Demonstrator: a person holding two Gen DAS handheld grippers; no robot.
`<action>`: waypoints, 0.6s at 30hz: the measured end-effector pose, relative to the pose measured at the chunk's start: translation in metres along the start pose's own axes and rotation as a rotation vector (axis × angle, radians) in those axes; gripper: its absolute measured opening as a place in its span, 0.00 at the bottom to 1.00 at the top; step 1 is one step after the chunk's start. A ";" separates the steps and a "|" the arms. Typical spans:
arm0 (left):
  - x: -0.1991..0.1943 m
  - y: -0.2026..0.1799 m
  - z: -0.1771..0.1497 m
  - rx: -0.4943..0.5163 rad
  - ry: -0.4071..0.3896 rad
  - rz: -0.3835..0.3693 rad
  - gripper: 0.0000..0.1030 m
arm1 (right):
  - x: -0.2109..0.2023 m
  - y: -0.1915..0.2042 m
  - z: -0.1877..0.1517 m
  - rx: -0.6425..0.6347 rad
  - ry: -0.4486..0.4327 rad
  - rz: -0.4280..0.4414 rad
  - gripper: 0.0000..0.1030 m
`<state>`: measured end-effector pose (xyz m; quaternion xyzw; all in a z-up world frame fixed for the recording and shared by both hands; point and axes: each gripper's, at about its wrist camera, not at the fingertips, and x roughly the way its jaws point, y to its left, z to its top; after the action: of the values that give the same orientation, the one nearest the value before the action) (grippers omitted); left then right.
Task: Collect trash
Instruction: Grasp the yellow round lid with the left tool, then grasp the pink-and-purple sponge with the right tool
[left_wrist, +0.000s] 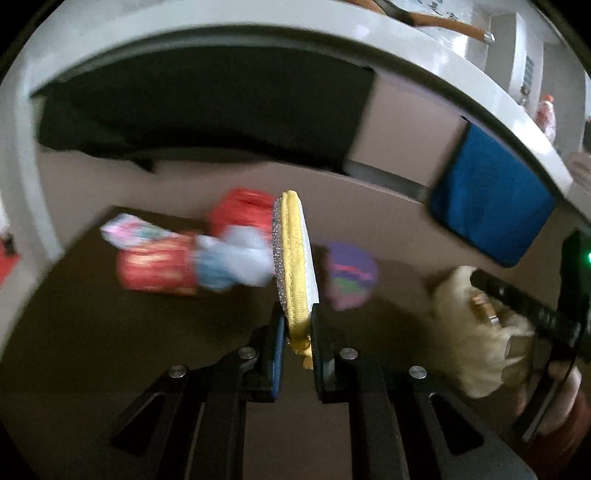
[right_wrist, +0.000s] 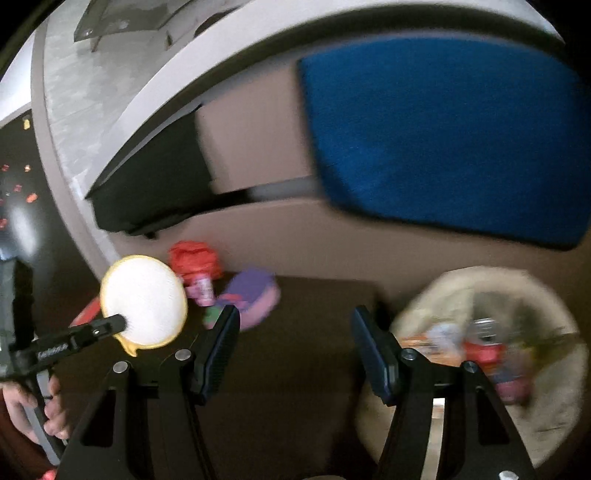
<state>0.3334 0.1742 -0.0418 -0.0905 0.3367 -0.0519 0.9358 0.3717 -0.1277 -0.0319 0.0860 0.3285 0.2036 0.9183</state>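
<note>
Left claw (left_wrist: 297, 332) clamped on yellow-rimmed round pad (left_wrist: 293, 258), frame ctr; right claw (right_wrist: 291, 332) wide open, empty, w/ cream basket (right_wrist: 546, 417) lower right.

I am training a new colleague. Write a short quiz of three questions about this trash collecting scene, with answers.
1. True or false: the left gripper holds the round yellow-rimmed pad.
2. The right gripper has its jaws: A) shut on a can, B) open and empty, C) shut on a bag.
3. Which container already holds trash?

Key:
1. True.
2. B.
3. The pale fluffy basket, on the right; the red can lies inside it.
</note>
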 end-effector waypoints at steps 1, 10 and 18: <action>-0.007 0.011 -0.002 -0.001 -0.011 0.027 0.13 | 0.010 0.007 0.000 0.008 0.014 0.017 0.59; -0.033 0.084 -0.018 -0.060 -0.031 0.081 0.13 | 0.110 0.038 0.000 0.062 0.114 -0.048 0.59; -0.031 0.101 -0.030 -0.078 -0.043 0.084 0.13 | 0.148 0.035 -0.007 0.104 0.153 -0.087 0.59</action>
<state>0.2940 0.2738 -0.0661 -0.1139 0.3220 0.0027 0.9398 0.4599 -0.0319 -0.1112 0.1033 0.4113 0.1521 0.8927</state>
